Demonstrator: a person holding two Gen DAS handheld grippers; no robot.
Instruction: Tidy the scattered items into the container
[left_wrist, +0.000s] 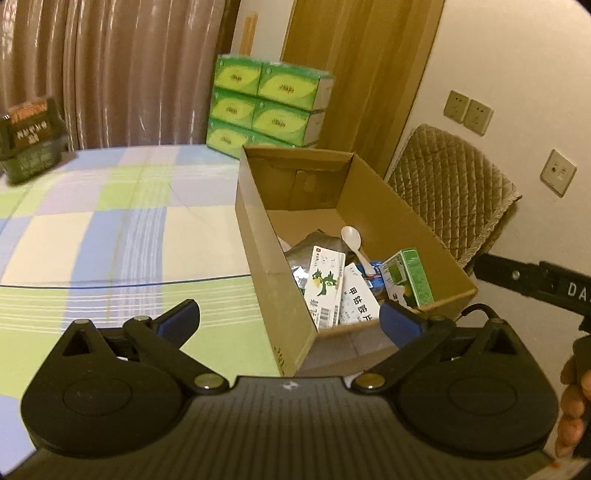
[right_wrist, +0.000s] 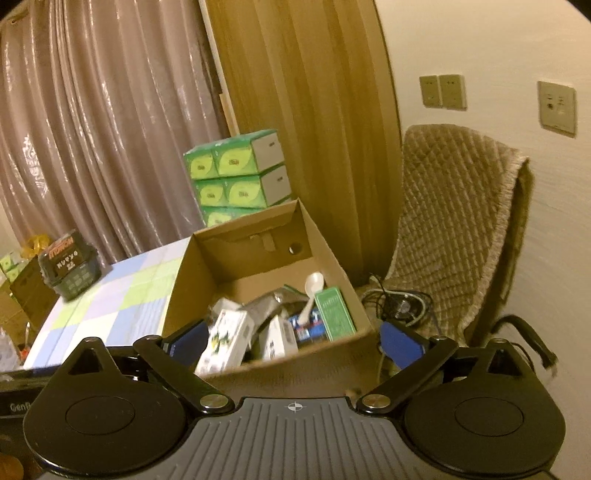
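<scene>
An open cardboard box (left_wrist: 258, 236) stands on the checked table (left_wrist: 110, 229). Inside lie a white plastic spoon (left_wrist: 351, 240), white medicine boxes (left_wrist: 325, 284), a green carton (left_wrist: 413, 277) and a foil pack. My left gripper (left_wrist: 290, 321) is open and empty, in front of the box's near left corner. The box also shows in the right wrist view (right_wrist: 188, 280), with the spoon (right_wrist: 312, 291), the green carton (right_wrist: 334, 314) and a white medicine box (right_wrist: 225, 339) inside. My right gripper (right_wrist: 293, 343) is open and empty, just before the box's near wall.
Stacked green tissue packs (left_wrist: 266, 107) stand behind the box. A dark basket (left_wrist: 31, 147) sits at the table's far left corner. A chair with a quilted cover (right_wrist: 454, 229) stands to the right, with cables (right_wrist: 402, 306) on its seat. Curtains hang behind.
</scene>
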